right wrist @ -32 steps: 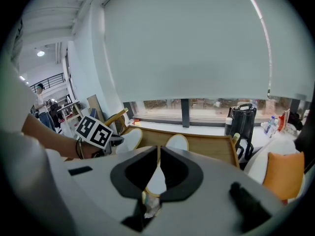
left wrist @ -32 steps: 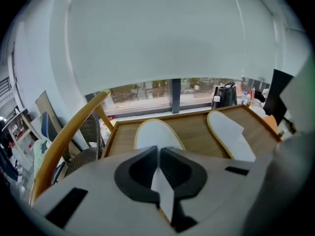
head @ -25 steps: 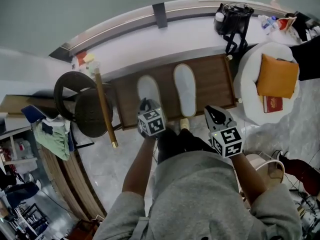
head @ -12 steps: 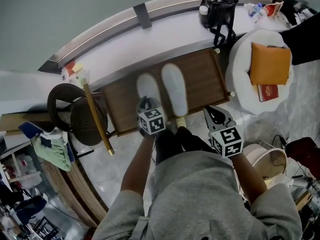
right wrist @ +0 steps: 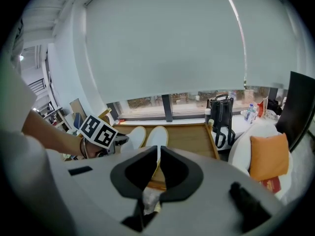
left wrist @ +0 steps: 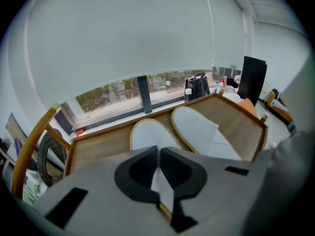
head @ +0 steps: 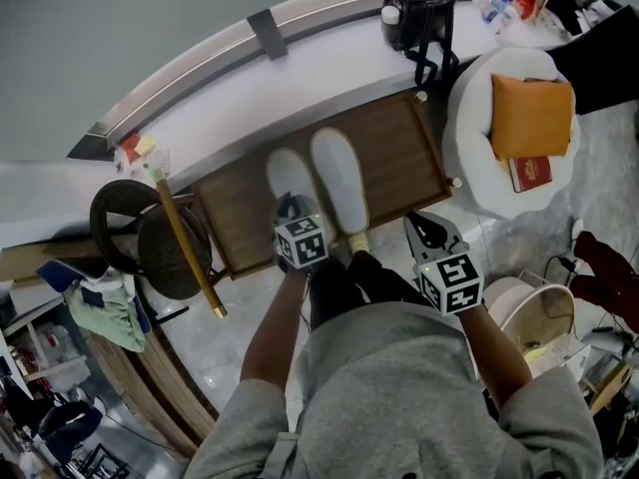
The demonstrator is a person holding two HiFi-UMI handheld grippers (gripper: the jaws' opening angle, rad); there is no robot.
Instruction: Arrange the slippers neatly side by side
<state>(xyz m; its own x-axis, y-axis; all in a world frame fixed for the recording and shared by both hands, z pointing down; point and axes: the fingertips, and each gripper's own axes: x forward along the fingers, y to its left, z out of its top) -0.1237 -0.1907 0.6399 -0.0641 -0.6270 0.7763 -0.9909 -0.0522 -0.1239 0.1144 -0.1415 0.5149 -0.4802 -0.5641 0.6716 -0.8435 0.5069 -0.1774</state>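
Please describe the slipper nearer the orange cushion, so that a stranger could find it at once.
Find the brown wooden tray beside the white ledge. Two white slippers lie on it side by side. This slipper is the one nearer the orange cushion; the other slipper has the left tool at its heel.

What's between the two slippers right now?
Nothing but a thin strip of the wooden tray between the left slipper and the right slipper; the left gripper view shows it best.

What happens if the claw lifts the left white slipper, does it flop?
Probably it droops a bit: the left slipper looks thin and flat, like soft cloth. It seems light, so it should lift easily. Pushed, it likely slides on the smooth wooden tray.
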